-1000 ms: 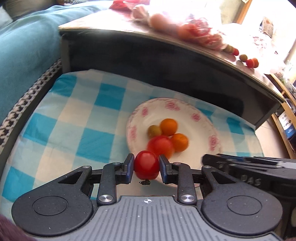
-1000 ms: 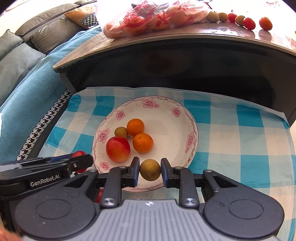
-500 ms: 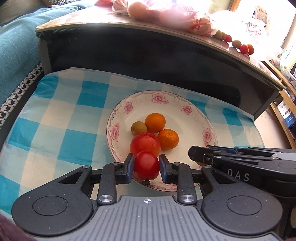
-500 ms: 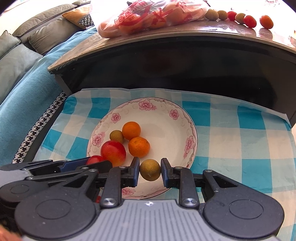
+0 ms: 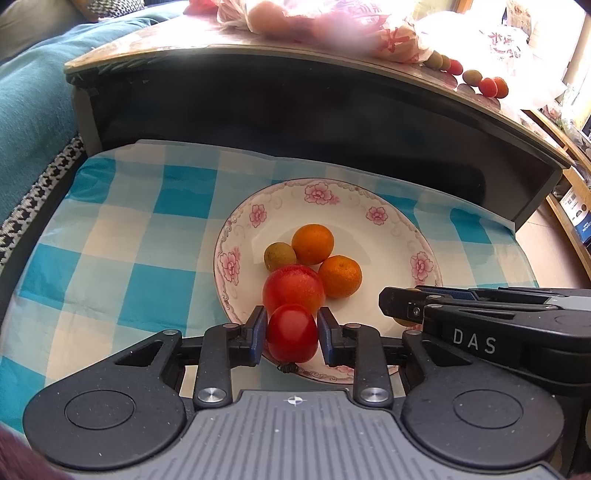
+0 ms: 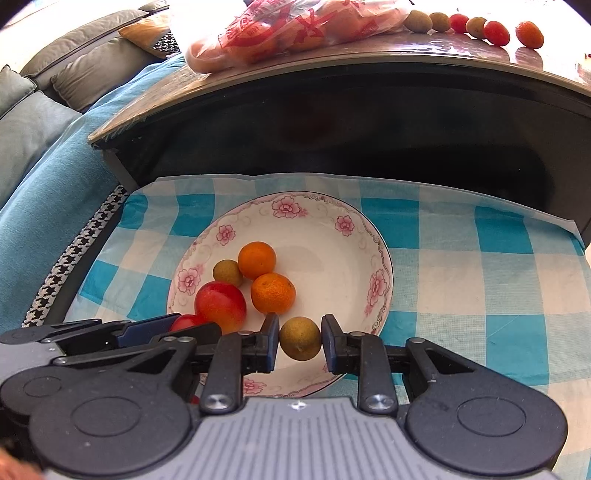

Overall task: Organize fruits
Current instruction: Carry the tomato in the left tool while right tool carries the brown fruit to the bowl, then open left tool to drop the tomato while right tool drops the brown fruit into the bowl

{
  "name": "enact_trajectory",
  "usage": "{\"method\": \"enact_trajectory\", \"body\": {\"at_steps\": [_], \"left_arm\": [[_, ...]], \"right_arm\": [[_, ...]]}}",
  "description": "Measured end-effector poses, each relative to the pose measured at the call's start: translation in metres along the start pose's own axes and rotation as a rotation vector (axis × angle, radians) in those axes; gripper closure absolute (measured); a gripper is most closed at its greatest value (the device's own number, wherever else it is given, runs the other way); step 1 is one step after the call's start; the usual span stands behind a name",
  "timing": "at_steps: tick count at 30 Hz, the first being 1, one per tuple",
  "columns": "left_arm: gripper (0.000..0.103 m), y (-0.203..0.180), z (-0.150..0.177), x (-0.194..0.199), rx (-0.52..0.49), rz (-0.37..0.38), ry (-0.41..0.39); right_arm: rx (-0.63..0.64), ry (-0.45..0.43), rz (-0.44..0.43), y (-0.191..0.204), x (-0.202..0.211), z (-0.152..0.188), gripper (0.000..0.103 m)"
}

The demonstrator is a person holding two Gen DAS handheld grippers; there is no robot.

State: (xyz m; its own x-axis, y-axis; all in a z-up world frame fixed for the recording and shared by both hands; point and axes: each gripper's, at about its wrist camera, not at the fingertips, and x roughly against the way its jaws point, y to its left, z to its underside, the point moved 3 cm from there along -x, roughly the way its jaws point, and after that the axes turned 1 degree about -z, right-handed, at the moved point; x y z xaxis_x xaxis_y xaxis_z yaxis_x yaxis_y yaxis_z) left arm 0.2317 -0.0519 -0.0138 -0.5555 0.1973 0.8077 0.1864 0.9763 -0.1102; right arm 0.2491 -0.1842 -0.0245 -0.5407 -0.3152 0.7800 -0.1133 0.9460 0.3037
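Table (image 6: 332,55): dark, glossy top, behind & above cloth; carries fruit bag (image 6: 288,33) + row of small loose fruits (image 6: 476,26) at far edge.
Cloth (image 5: 122,236): blue/white check, spread on low surface in front of table.
Plate (image 5: 391,229): white w/ pink flowers, sits on cloth; both grippers hang over its near rim.
Fruit on plate: red-orange fruit (image 5: 293,288), 2 oranges (image 5: 313,244) (image 5: 340,277), small green-brown fruit (image 5: 279,255), all bunched touching, left of plate centre.
Left gripper (image 5: 291,334): jaws clamped on red tomato (image 5: 291,332), a pad on each side; tomato sits just in front of red-orange fruit, over near rim, stem end down.
Right gripper (image 6: 300,339): jaws clamped on green-brown fruit (image 6: 300,338), held btw both pads, over plate's near part, just below nearer orange.
Gripper relation: side by side, close; in right wrist view the tomato peeks past left gripper's fingers.
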Motion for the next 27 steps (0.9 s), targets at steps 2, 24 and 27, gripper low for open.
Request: {"method": "enact_trajectory", "body": {"at_steps": [2, 24, 27], "left_arm": [[0.065, 0.000, 0.000, 0.001, -0.002, -0.004, -0.002], [0.050, 0.002, -0.008, 0.016, 0.009, -0.025, -0.029], [0.048, 0.001, -0.009, 0.019, 0.008, -0.029, -0.034]], "right_arm": [[-0.001, -0.001, 0.001, 0.000, 0.000, 0.000, 0.075], [-0.025, -0.026, -0.001, -0.001, 0.011, -0.003, 0.075], [-0.028, -0.029, -0.001, -0.001, 0.014, -0.003, 0.075]]}}
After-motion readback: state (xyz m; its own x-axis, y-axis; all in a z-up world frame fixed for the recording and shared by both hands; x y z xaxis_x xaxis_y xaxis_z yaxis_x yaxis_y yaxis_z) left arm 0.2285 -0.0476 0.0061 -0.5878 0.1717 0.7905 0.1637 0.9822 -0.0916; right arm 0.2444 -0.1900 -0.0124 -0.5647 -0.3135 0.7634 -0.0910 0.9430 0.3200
